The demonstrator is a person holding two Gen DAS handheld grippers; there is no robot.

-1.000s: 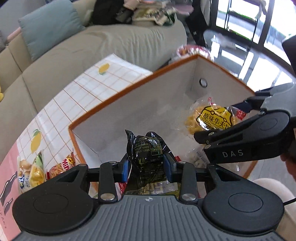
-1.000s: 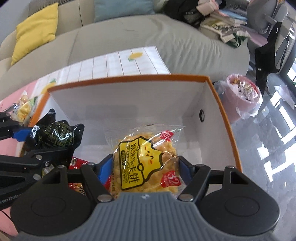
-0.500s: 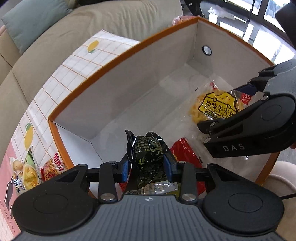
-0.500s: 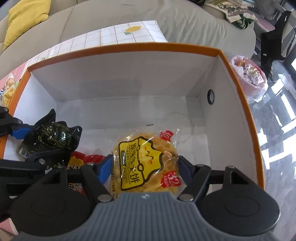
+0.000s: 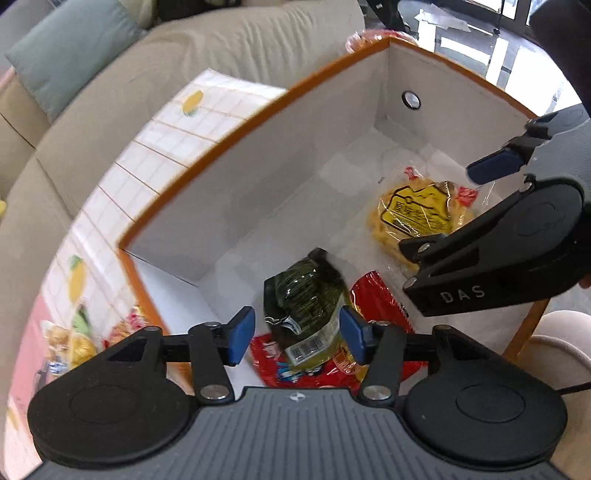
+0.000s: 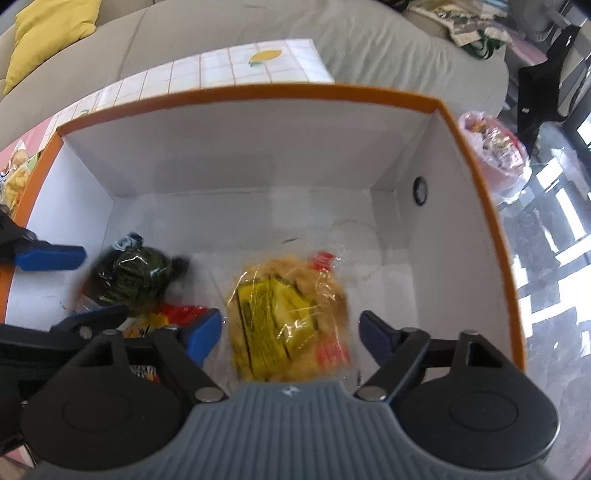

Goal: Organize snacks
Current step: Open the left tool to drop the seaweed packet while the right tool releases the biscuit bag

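A white box with an orange rim (image 5: 236, 125) (image 6: 332, 90) stands on the table. My left gripper (image 5: 297, 334) is open above its near left corner; a dark green snack packet (image 5: 304, 295) (image 6: 136, 275) lies free below it on a red packet (image 5: 373, 295). My right gripper (image 6: 290, 332) is open over the box; the yellow cracker packet (image 6: 284, 314) (image 5: 413, 218) lies loose on the box floor between and below its fingers. The right gripper also shows in the left wrist view (image 5: 495, 170).
More snack packets (image 5: 74, 343) lie on the lemon-print tablecloth (image 5: 155, 158) left of the box. A beige sofa (image 6: 229, 26) runs behind the table. A pink bin with a bag (image 6: 495, 147) stands on the floor to the right.
Both grippers have opened. The dark green packet dropped from the left gripper and the yellow cracker packet from the right gripper onto the box floor.
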